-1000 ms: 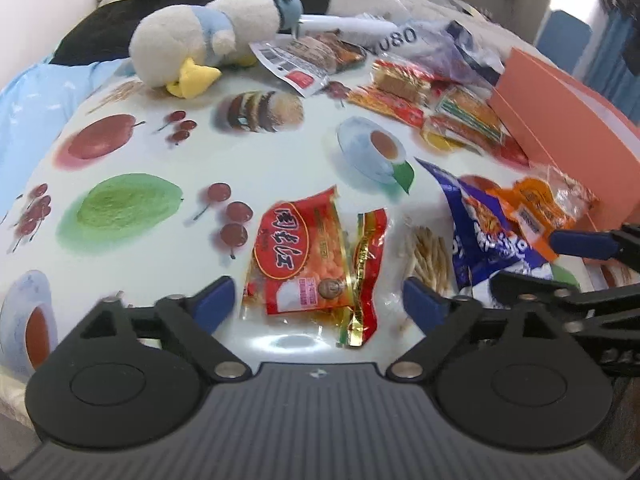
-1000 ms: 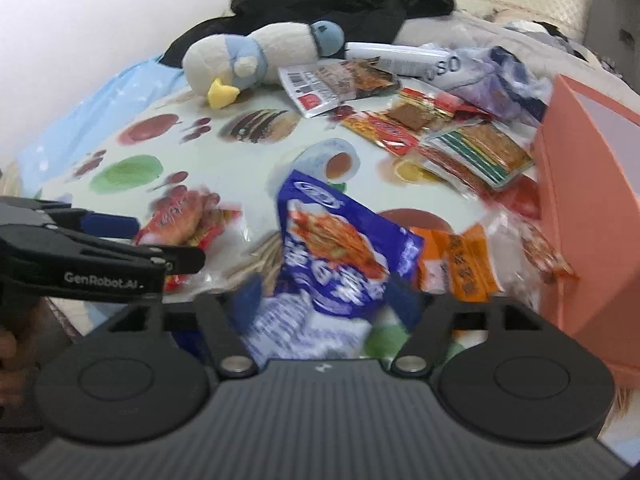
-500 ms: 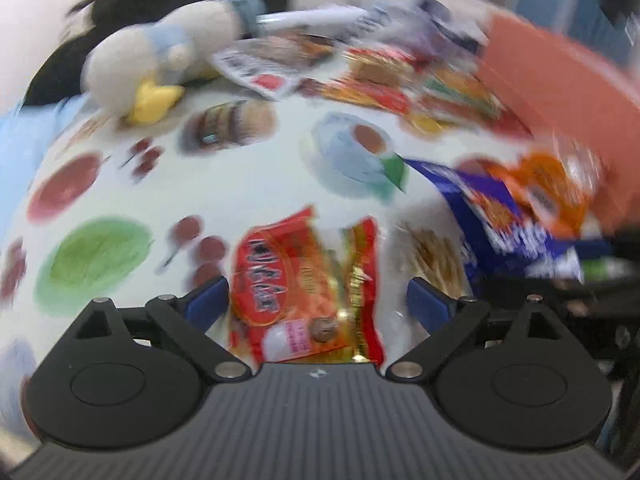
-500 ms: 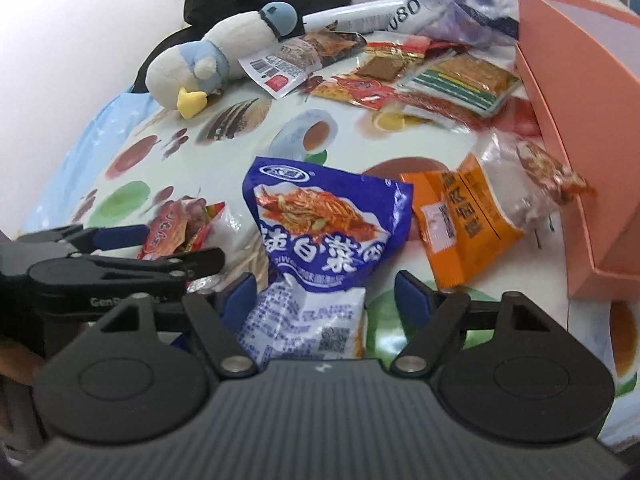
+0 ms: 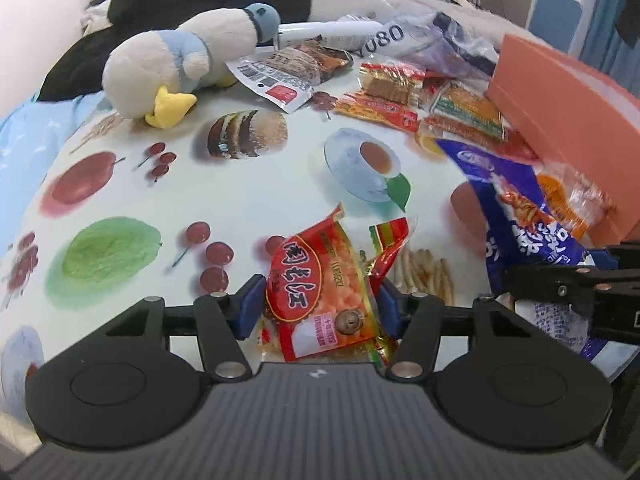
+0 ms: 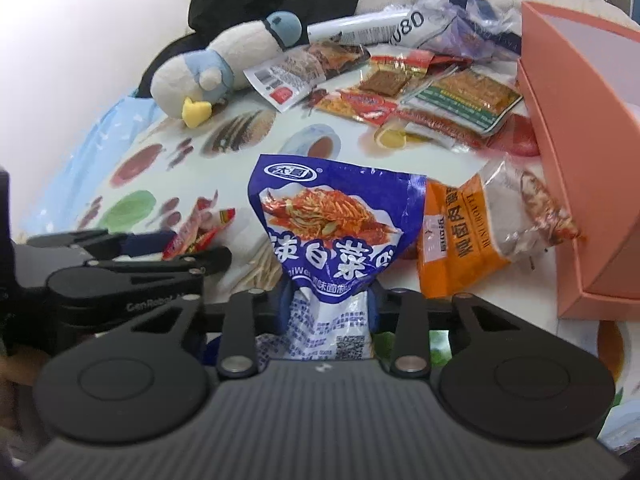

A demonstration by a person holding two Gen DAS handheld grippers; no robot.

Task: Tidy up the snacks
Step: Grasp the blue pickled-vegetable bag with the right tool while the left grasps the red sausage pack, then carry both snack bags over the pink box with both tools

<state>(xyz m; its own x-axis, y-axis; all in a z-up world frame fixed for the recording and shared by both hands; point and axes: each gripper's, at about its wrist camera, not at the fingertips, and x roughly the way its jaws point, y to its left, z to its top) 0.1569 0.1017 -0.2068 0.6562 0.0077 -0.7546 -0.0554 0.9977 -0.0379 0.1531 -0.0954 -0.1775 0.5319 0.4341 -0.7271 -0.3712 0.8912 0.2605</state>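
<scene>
A red snack packet (image 5: 316,276) lies on the food-print tablecloth (image 5: 240,192) near its front edge. My left gripper (image 5: 318,308) is closing its jaws on it; the blue pads press both sides and the right edge has buckled upward. To the right, a blue snack packet (image 6: 332,216) sits in my right gripper (image 6: 330,306), whose jaws are also closing and pinch its lower end into a narrow waist. From the left wrist view the blue packet (image 5: 520,216) and the right gripper (image 5: 560,280) show at the right edge.
An orange box (image 6: 568,120) stands open at the right. An orange-and-clear packet (image 6: 460,240) leans against it. Several more snack packets (image 5: 420,100) lie at the back, beside a plush penguin (image 5: 180,60) and black clothing (image 5: 200,0).
Both grippers' jaws came in from wide apart onto their packets. The red packet has crumpled between the left pads. The blue packet's lower end is now squeezed between the right pads.
</scene>
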